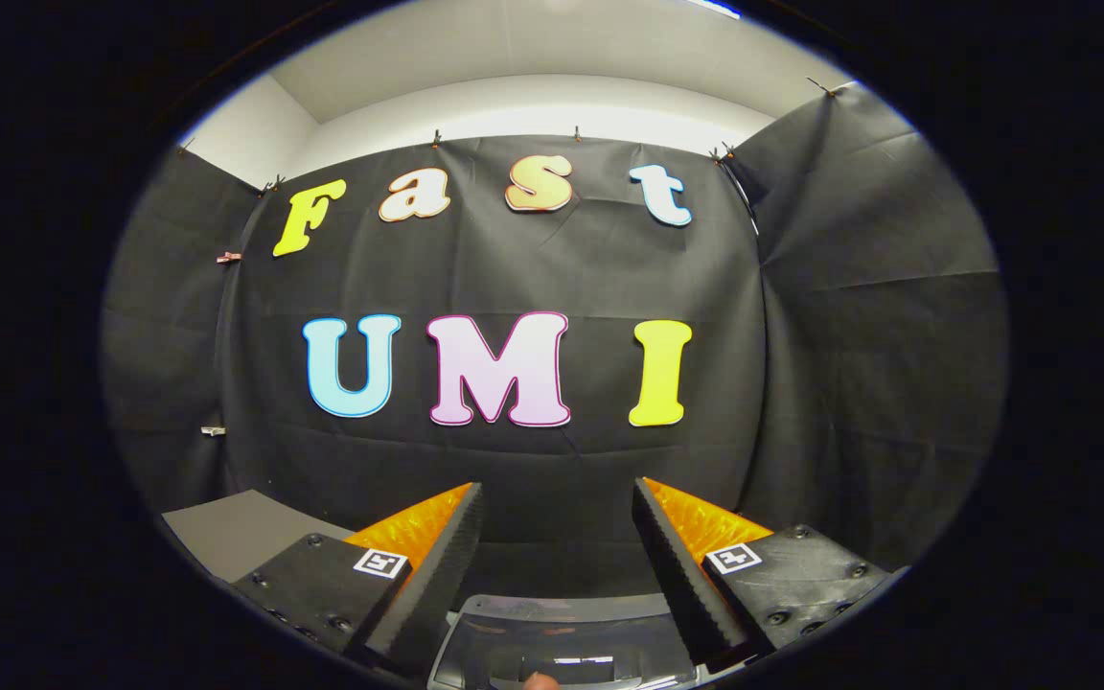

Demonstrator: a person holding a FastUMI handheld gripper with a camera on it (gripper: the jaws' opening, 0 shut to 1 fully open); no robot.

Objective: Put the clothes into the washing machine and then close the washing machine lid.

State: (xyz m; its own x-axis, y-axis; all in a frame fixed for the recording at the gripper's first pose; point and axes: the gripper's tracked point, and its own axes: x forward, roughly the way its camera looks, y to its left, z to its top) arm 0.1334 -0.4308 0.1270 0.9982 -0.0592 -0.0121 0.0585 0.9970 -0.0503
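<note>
My gripper [558,491] is held level and faces the booth's back cloth wall, its two fingers spread wide apart with nothing between them. Below and between the fingers lies the top of the washing machine [562,637]: a grey rim around a dark glossy lid panel that catches light. A small part of a fingertip of a person [540,681] touches the near part of that panel. The rest of the machine is hidden under the fingers.
A grey flat surface [231,532] lies to the left of the left finger, against the cloth wall. Black cloth walls close the booth behind and on both sides.
</note>
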